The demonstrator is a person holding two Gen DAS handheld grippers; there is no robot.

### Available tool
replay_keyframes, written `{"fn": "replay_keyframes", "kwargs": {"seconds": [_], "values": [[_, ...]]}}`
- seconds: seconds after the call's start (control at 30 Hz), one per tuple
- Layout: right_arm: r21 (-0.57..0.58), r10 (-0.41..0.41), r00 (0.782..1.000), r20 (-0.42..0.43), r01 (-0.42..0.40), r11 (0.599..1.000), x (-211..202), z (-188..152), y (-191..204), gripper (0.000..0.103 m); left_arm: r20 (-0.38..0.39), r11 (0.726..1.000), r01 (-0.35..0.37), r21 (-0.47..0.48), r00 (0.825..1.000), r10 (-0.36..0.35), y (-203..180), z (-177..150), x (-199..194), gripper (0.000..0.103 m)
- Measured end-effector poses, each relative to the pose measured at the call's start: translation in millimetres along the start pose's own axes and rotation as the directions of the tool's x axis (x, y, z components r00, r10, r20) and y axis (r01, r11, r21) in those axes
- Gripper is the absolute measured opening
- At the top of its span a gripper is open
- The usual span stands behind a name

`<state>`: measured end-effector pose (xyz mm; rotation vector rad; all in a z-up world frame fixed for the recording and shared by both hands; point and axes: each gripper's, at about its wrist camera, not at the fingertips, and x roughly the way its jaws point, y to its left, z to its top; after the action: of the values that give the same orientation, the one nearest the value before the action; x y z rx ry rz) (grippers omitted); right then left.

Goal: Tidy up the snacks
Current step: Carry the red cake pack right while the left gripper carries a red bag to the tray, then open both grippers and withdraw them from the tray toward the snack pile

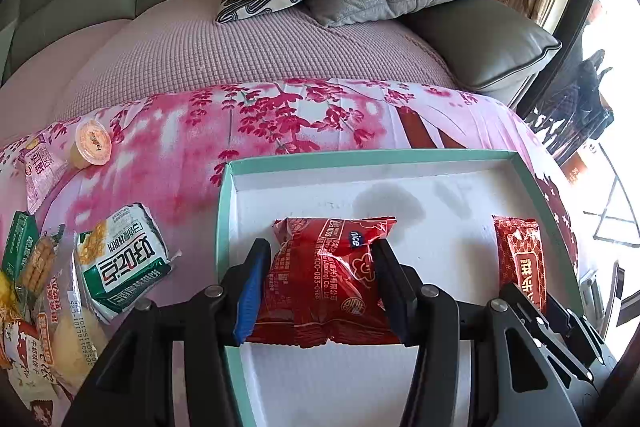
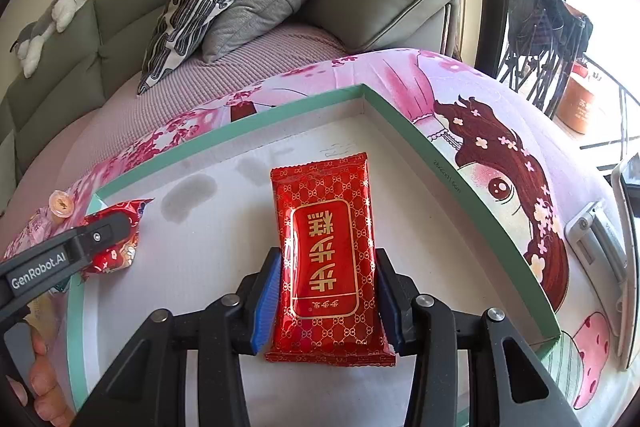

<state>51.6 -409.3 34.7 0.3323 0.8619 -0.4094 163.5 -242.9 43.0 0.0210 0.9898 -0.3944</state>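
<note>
Both grippers clamp red snack packets over the white floor of the green-rimmed box (image 1: 400,155). Left gripper (image 1: 320,267) pinches a crinkled red packet (image 1: 324,287); right gripper (image 2: 326,287) squeezes a long red packet (image 2: 326,251). Other snacks (image 1: 120,263) lie on the pink cloth (image 1: 280,115) outside.
</note>
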Motion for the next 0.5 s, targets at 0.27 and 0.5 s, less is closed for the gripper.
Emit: {"fn": "replay_keyframes", "kwargs": {"seconds": [0.27, 0.5], "values": [[-0.04, -0.025, 1.0, -0.008, 0.024, 0.999, 1, -1, 5, 0.049, -0.046, 1.0, -0.012, 0.003, 0.999, 0.012, -1, -4, -12, 0.062], [-0.037, -0.031, 0.999, -0.019, 0.031, 0.999, 2, -3, 6, 0.074, -0.033, 1.0, -0.014, -0.003, 0.999, 0.014, 1, -10, -35, 0.078]]}}
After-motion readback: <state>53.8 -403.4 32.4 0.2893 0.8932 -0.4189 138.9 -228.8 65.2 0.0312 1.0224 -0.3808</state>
